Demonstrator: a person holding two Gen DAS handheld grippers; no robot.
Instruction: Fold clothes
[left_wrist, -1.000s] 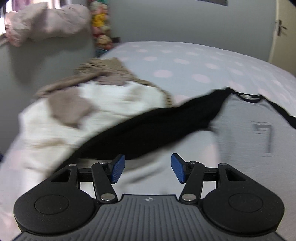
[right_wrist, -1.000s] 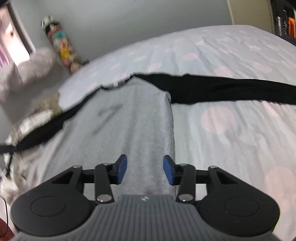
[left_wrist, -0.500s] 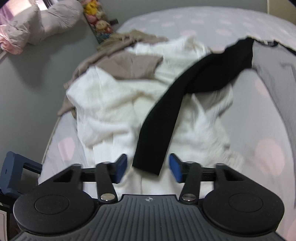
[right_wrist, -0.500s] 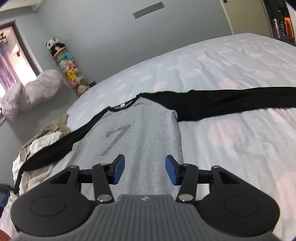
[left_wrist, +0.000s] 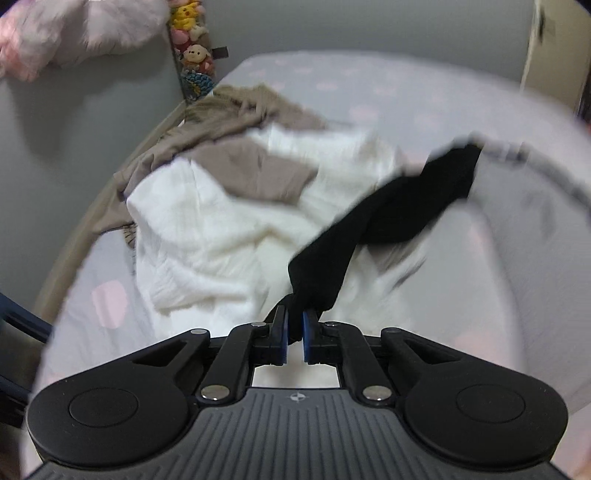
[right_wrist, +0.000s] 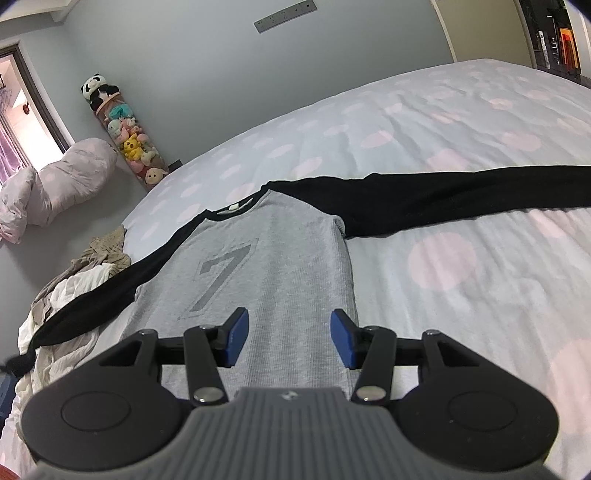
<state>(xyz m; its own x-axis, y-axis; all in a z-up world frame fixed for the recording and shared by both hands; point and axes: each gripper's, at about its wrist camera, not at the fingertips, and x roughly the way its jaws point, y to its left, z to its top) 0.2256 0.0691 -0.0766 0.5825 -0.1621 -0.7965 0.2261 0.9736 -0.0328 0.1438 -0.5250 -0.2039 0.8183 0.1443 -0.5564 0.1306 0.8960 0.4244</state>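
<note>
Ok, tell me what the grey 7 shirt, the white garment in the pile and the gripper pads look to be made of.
Grey shirt: looks like a soft, matte cotton-type knit, going by its fine ribbed texture and heathered grey; the fibre itself can't be told.
White garment: seems a thicker, crinkly woven or knit cloth with soft rumpled folds; blurred, so uncertain.
Pads: smooth, matte blue blocks, probably rubber or plastic.

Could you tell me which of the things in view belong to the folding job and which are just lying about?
Part of the job:
- grey shirt with the 7
- its black sleeve, cuff pinched in the closing left tool
- right tool, open over the shirt's body

Just lying about:
- white garment
- beige garment
- plush toys
- pink bundle
</note>
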